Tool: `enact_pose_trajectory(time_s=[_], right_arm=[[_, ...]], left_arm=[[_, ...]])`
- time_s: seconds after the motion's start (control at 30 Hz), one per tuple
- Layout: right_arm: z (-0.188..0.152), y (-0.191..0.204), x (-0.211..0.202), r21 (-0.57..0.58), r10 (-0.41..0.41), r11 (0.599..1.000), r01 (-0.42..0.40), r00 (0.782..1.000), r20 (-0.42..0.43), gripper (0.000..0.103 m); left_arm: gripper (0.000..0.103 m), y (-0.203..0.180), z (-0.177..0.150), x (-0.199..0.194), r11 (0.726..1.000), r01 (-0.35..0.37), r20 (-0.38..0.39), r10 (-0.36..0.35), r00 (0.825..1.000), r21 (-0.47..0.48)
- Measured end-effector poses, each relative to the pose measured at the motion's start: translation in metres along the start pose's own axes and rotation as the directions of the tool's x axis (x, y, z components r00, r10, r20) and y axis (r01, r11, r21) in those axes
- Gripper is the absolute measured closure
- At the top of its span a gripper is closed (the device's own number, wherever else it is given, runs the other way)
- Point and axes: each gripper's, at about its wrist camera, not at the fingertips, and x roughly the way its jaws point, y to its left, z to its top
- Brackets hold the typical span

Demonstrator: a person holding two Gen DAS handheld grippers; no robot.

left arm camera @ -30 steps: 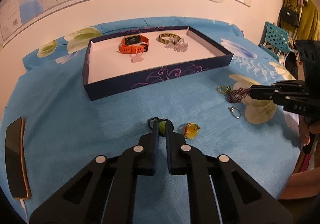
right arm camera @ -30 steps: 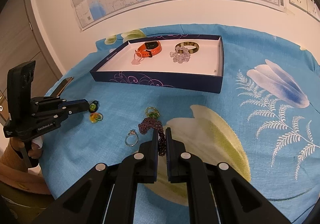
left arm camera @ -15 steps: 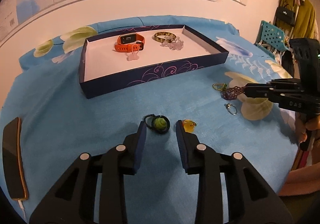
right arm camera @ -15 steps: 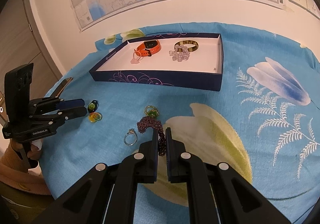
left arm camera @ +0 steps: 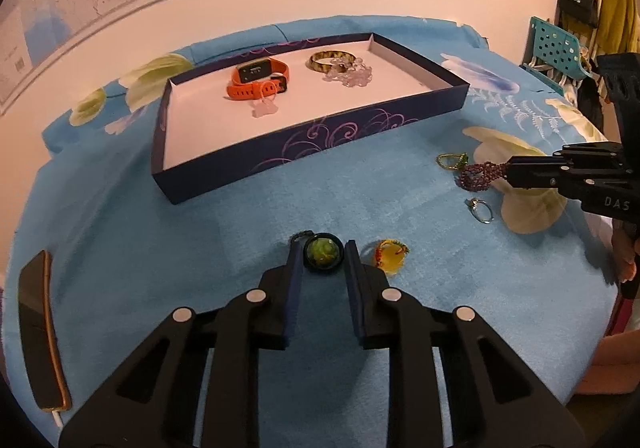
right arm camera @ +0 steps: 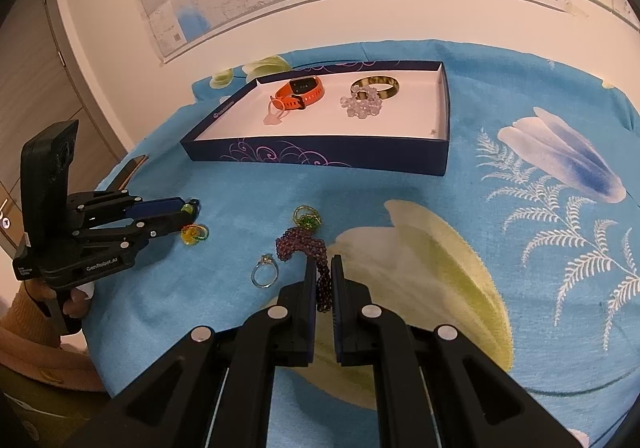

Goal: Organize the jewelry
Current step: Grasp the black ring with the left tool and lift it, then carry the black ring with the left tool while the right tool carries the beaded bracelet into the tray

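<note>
A dark blue tray [left arm camera: 304, 151] [right arm camera: 320, 155] holds an orange watch [left arm camera: 256, 81], a pink charm, a green bangle [left arm camera: 332, 57] and a clear bead bracelet [left arm camera: 352, 75]. My left gripper [left arm camera: 323, 254] [right arm camera: 184, 211] has its fingers around a green-and-black pendant [left arm camera: 323, 256] on the blue cloth, touching its sides. My right gripper [right arm camera: 323, 268] [left arm camera: 508, 169] is shut on a purple bead bracelet [right arm camera: 304, 244] [left arm camera: 478, 173]. A yellow ring [left arm camera: 390, 254], a silver ring [right arm camera: 264, 274] and a green-gold ring [right arm camera: 306, 215] lie loose on the cloth.
A phone [left arm camera: 38, 332] lies at the table's left edge. A map hangs on the wall behind. A teal chair [left arm camera: 554, 47] and hanging clothes stand at the far right.
My left gripper opened, then moved forward and closed in around the green pendant. My right gripper stayed shut on the purple bracelet, nearly still.
</note>
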Motion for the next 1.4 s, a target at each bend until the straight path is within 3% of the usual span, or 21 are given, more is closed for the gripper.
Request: enact_pose_trajectory(time_s=[0.33, 1.4], right_arm=[[0.003, -0.002, -0.007, 0.008, 0.010, 1.000, -0.010, 1.000, 0.029, 0.097], [0.039, 0.005, -0.041, -0.018, 0.027, 1.000, -0.025, 0.988, 0.153, 0.098]], left_arm=[[0.081, 0.004, 0.003, -0.030, 0.998, 0.049, 0.092, -0.045, 0.995, -0.037], [0.081, 0.019, 0.018, -0.047, 0.993, 0.087, 0.170, -0.071, 0.983, -0.084]])
